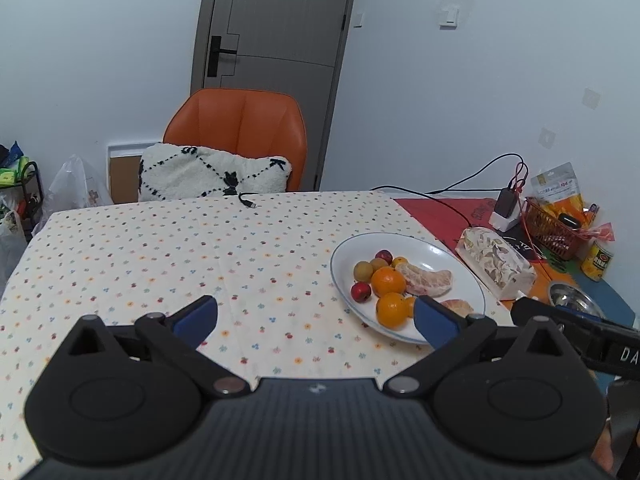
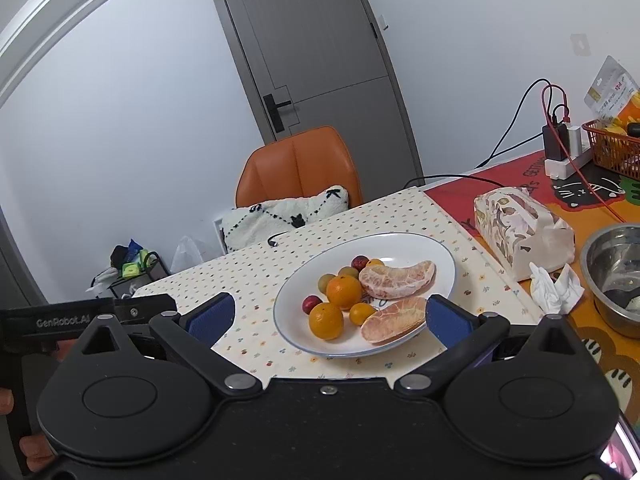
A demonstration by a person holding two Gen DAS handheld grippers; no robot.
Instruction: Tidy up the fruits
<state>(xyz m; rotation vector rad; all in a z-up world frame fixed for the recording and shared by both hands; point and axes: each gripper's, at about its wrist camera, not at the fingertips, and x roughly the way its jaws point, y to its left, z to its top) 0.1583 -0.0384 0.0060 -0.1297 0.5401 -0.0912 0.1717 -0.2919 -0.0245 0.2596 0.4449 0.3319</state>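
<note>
Both grippers — left, right — fingers spread, empty. Fruit sits on plate on surface. Oranges: firm, round, likely roll — pinch across the middle. Pomelo segments at 3 o'clock: soft, grip lightly at the thick centre.

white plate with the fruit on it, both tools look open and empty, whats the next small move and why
Probably a small retreat. All the fruit in view sits on the white blue-rimmed plate: round oranges, small red fruits and peeled pomelo segments. The right tool and left tool are open and hold nothing. I see no loose fruit on the dotted tablecloth.
</note>
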